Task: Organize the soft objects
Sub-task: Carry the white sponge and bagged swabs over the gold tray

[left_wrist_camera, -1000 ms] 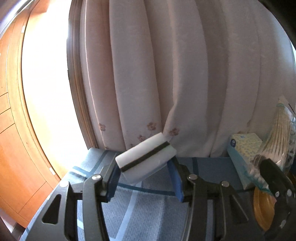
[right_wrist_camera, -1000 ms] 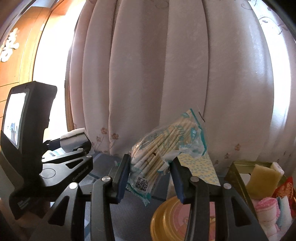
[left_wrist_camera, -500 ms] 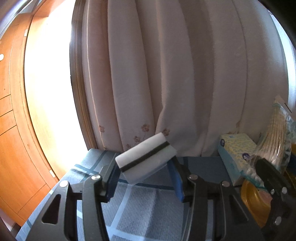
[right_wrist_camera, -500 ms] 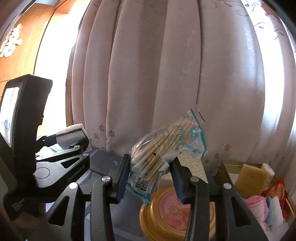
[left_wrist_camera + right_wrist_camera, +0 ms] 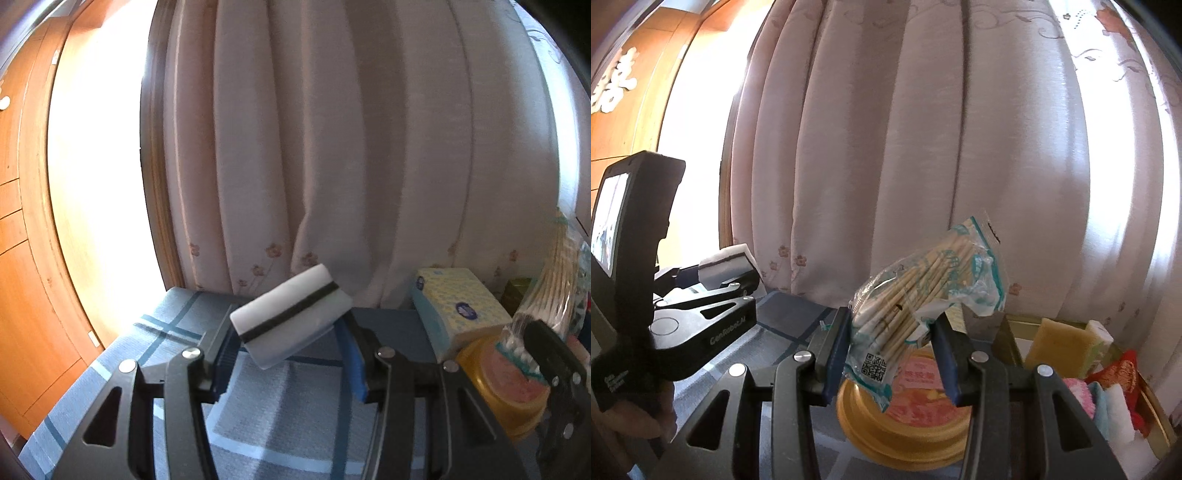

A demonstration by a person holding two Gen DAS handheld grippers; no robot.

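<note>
**Q:** Pale pleated curtain (image 5: 332,147) fills the background of both views; what lies at lower left of the left wrist view?

**A:** Blue checked cloth (image 5: 280,406) covers the surface. Above it, at lower centre, the left gripper (image 5: 291,350) is clamped on a white sponge with a dark middle stripe (image 5: 291,317). The sponge sits tilted between the blue pads, its right end raised, clear of the cloth.

**Q:** And to the right of that sponge?

**A:** A yellow-and-blue tissue pack (image 5: 458,310) lies on the cloth, then a round gold tin (image 5: 506,391) at lower right.

**Q:** What shows in the right wrist view, from left to right?

**A:** At left, the left gripper again with its sponge (image 5: 727,267). At lower centre, the right gripper (image 5: 892,350) is closed on a clear bag of cotton swabs (image 5: 919,291); the bag leans to the upper right, above the gold tin (image 5: 905,424). At lower right, a gold-rimmed box (image 5: 1156,417) holds a yellow sponge (image 5: 1060,350) and folded pink, blue and white cloths (image 5: 1100,406).
</note>
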